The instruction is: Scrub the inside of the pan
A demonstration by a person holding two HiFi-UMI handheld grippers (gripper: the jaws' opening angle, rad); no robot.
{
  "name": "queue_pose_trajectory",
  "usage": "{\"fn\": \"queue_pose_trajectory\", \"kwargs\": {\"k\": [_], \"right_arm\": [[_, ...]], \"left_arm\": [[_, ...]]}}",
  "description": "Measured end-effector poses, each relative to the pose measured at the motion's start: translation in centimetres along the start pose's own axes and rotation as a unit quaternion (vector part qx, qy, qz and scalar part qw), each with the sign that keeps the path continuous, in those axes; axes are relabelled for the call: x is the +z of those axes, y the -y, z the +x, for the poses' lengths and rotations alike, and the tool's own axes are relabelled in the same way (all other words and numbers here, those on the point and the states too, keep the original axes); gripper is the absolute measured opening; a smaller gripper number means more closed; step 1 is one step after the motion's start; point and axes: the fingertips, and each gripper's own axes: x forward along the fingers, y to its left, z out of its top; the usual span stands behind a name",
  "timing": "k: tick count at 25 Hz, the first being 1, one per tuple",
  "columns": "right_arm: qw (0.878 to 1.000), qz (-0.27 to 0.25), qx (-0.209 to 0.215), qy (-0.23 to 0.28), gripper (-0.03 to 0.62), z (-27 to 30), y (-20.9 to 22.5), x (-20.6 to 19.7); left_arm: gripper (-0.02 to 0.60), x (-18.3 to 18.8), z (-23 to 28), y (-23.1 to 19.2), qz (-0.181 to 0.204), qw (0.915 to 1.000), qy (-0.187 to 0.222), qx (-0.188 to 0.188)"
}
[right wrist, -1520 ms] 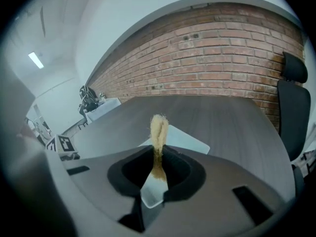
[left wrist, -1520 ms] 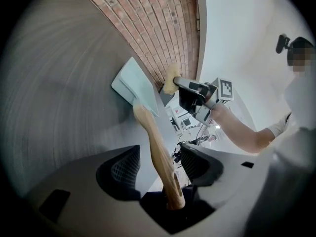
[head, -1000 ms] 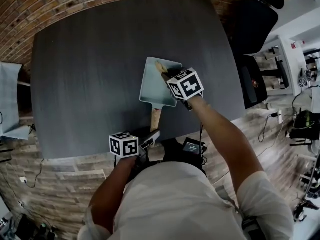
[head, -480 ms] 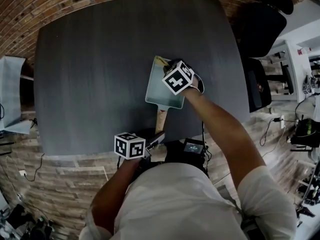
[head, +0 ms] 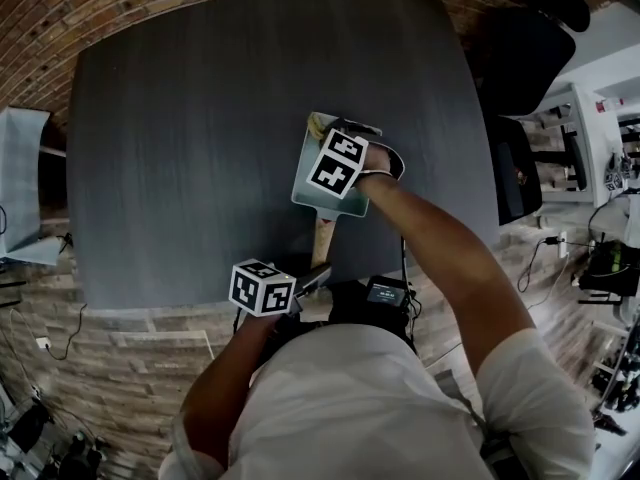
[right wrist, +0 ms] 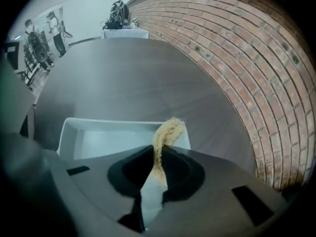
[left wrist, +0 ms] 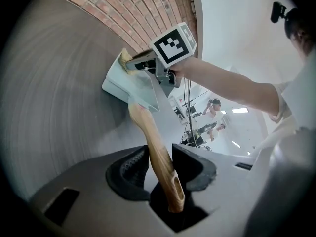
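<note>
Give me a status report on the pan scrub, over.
Left gripper shut on wooden handle. Right gripper shut on tan scrubber, at far corner of pan. Nothing else on table nearby.

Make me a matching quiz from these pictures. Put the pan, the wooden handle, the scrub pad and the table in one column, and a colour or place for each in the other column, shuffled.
1. pan
2. wooden handle
3. scrub pad
4. table

A. dark grey
B. pinched in the right gripper
C. pale and square
D. gripped by the left gripper

Pairs: 1-C, 2-D, 3-B, 4-A
</note>
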Motion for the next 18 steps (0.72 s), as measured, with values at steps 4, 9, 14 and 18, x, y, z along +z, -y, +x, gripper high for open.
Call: {"fn": "queue_pose_trajectory", "kwargs": {"k": [4, 9, 14, 18], "right_arm": [[1.000, -0.017, 0.020, -0.011, 0.058, 0.0, -0.5, 0.0], [0.996, -0.063, 0.044, -0.034, 0.058, -0.1, -2.1, 0.0], [0.991, -0.099, 0.069, -0.049, 0.058, -0.4, -3.9, 0.0], [0.988, -0.116, 0.090, -0.052, 0.060, -0.7, -5.1, 0.1]], "left_arm": [[0.152, 0.0, 0.1, 0.1, 0.008, 0.9999, -0.007, -0.001], [0.154, 0.0, 0.2, 0.1, 0.015, 0.9997, -0.019, -0.007], [0.155, -0.1, 0.1, 0.1, 0.016, 0.9995, -0.025, -0.013], [0.156, 0.0, 0.1, 0.1, 0.018, 0.9993, -0.027, -0.016]]}}
